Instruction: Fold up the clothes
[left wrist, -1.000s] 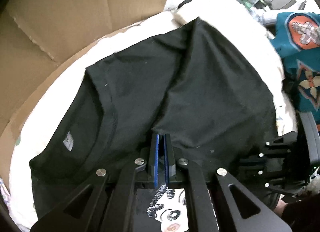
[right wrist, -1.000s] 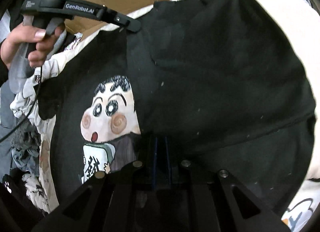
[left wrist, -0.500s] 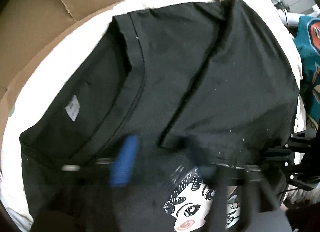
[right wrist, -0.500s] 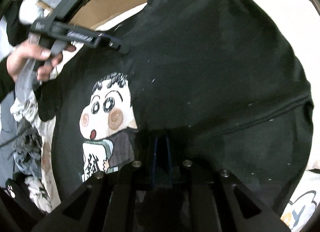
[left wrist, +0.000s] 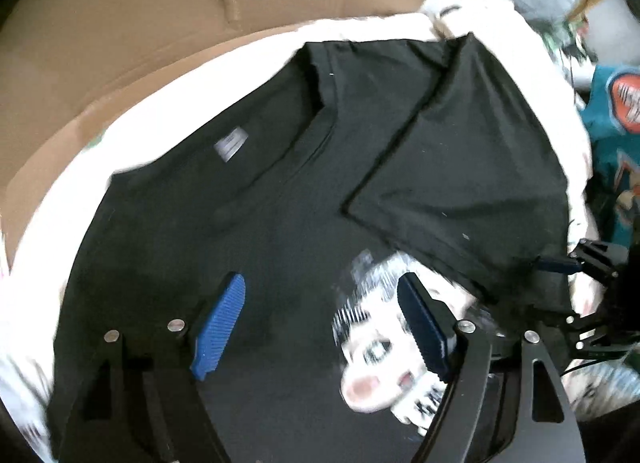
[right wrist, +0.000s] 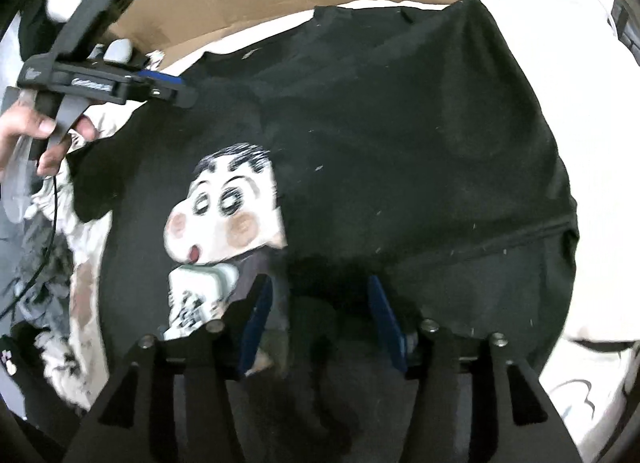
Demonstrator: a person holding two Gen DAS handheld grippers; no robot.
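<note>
I saw the black T-shirt [left wrist: 280, 191], soft cotton with a cartoon face print [right wrist: 228, 203], lying flat on a cream sheet [left wrist: 160, 111] beside brown cardboard [left wrist: 160, 3]. One side was folded over the print. My left gripper [left wrist: 320, 319] hovered above the shirt, released and empty. My right gripper [right wrist: 316, 323] had just been opening, nothing between its ribbed blue pads [right wrist: 256, 319].
</note>
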